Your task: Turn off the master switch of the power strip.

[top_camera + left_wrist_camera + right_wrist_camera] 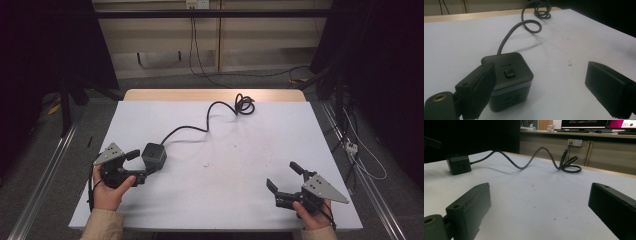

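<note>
A dark grey cube power socket (154,155) sits on the white table (230,195), left of centre. Its black cable (192,128) snakes toward the far edge and ends in a coil (244,104). My left gripper (138,166) is open, its jaws reaching around the cube's near-left corner. In the left gripper view the cube (510,80) shows a button on top and lies against the left jaw, far from the right one; the gripper (540,72) is not closed on it. My right gripper (284,177) rests open at the front right with nothing between its jaws; it (539,192) faces the cube (459,164) and the coil (570,164).
A wooden strip (215,95) borders the table's far edge. Loose cables (362,160) lie on the floor to the right, and metal rails (45,175) flank the table. A wall outlet (575,142) and a desk with monitors (584,125) stand beyond the table.
</note>
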`<state>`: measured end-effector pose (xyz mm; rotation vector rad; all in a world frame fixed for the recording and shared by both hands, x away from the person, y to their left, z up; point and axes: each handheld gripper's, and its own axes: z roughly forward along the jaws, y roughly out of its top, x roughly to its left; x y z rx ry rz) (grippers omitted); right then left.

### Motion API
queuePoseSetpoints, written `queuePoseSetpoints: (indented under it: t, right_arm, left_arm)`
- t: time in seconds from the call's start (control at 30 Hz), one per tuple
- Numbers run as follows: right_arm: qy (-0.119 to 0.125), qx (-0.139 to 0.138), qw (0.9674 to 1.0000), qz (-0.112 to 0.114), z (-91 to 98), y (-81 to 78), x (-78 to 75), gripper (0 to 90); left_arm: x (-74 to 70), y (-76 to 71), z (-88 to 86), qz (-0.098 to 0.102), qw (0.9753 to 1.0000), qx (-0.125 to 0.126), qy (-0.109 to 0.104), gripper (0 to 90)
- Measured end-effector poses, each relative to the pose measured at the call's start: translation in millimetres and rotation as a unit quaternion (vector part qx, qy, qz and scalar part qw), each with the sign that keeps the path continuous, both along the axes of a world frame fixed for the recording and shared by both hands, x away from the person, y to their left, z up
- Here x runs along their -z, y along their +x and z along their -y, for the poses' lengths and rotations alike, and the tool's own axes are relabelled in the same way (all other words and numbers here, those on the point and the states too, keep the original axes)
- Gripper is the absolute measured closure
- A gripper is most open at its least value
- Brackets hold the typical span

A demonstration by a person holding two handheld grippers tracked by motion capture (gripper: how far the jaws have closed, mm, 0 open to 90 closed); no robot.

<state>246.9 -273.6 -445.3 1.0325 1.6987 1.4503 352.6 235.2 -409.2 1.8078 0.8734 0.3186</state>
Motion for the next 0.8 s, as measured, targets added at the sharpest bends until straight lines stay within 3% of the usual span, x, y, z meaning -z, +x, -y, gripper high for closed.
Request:
queuePoseSetpoints:
  t: [0.8]
  right_arm:
    - [0.003, 0.003, 1.0, 0.0, 0.5, -0.5, -0.2, 3.8]
  left_arm:
    - [7.8, -9.4, -21.4, 0.008, 0.9999, -0.008, -0.011, 7.0]
